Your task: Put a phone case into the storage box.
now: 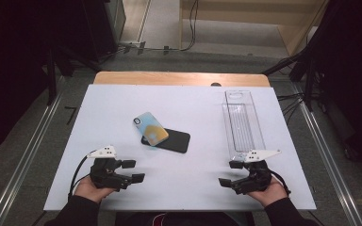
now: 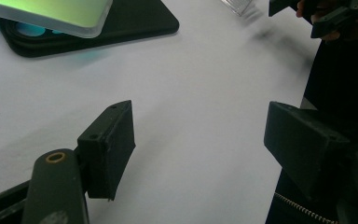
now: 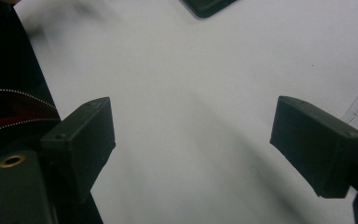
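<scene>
A black phone lies flat near the middle of the white table. A blue-and-yellow phone case rests tilted on the phone's left end. In the left gripper view the phone and the case sit at the top left. My left gripper rests near the front left edge, jaws open and nothing between them. At the front right my right gripper is open too, over bare table. The phone's corner peeks in at the top of the right gripper view.
A clear plastic tray lies lengthwise at the right of the table, its near end just beyond my right gripper. The table's front edge runs close to both hands. Cables and dark stands surround the table on the floor.
</scene>
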`<move>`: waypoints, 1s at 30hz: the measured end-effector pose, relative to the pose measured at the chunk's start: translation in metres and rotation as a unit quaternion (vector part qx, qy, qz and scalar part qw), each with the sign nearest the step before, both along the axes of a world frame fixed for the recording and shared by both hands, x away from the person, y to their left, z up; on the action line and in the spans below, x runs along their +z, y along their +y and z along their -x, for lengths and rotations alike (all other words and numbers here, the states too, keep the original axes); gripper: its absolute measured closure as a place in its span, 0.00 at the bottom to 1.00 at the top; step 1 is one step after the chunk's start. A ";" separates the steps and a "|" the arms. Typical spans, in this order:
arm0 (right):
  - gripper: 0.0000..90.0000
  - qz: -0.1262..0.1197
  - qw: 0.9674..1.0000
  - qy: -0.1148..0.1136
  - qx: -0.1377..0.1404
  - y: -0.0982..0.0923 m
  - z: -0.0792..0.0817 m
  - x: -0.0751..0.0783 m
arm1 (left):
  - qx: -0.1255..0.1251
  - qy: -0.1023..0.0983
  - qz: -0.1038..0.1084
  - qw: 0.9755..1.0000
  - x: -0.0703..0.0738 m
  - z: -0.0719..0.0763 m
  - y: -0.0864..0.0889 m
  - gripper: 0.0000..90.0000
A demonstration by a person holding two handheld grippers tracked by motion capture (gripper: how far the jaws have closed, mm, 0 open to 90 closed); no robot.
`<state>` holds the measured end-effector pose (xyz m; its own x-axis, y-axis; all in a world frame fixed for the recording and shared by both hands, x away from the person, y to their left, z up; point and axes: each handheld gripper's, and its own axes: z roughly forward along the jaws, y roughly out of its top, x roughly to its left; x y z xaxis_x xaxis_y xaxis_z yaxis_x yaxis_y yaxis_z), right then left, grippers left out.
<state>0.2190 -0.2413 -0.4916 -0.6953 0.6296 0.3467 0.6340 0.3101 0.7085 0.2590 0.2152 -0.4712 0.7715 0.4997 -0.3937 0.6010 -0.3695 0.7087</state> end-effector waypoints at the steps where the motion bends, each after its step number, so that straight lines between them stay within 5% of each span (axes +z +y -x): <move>1: 0.13 0.000 1.000 0.000 0.000 0.000 0.000 0.000 | 0.000 0.000 0.000 1.000 0.000 0.000 0.000 0.28; 30: 0.13 -0.007 1.000 0.002 0.010 0.005 -0.004 0.004 | 0.000 0.005 0.006 1.000 -0.001 -0.001 0.001 0.28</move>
<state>0.2226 -0.2361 -0.4876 -0.7064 0.6106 0.3580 0.6304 0.3127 0.7105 0.2596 0.2166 -0.4724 0.7675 0.4944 -0.4082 0.6085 -0.3612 0.7066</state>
